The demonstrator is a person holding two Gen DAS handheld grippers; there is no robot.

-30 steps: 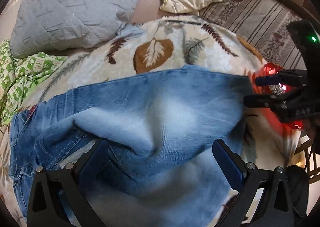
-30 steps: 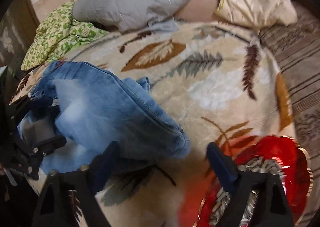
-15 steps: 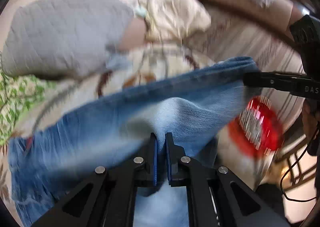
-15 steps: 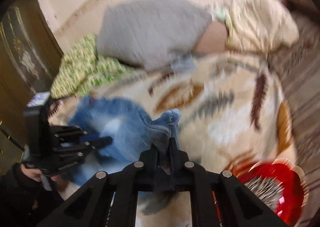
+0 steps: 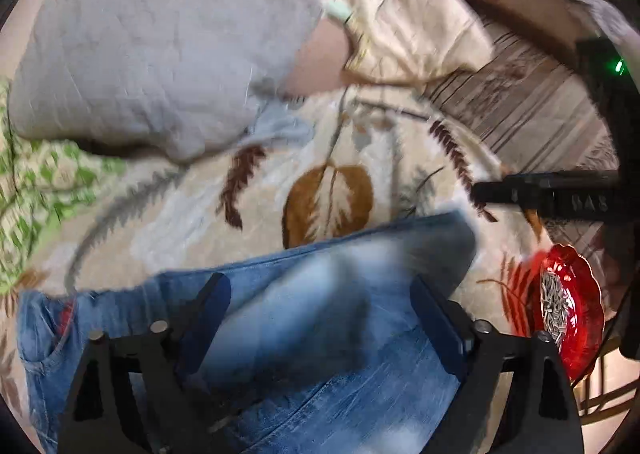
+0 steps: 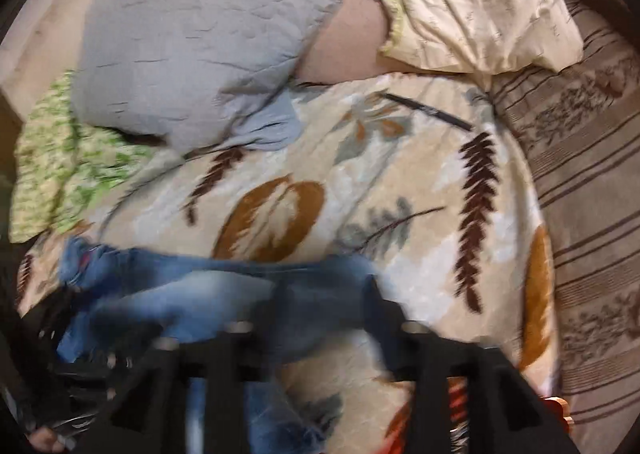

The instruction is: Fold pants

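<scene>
Two grippers hang over a bed where the blue jeans lie flat across the near part of a leaf-patterned blanket; the denim stretches from its pocketed end at the left of the left wrist view to a folded edge at the right, close to a red glass dish that sits on the blanket near the bed's edge; the left gripper has its jaws spread wide, having just been opening, and its dark pads stand apart above the cloth with the jeans showing between them but not pinched; the right gripper is badly blurred in its own view, yet its jaws also stand apart, having just been opening, and no fold of denim is caught in them; in the left wrist view the right gripper appears at the right edge as a dark bar clear of the jeans; in the right wrist view the jeans run leftward from the fingers toward the bed's left side; farther back lie a grey quilted pillow, a cream pillow and a crumpled green patterned cloth; a brown striped sheet covers the bed to the right of the blanket.
</scene>
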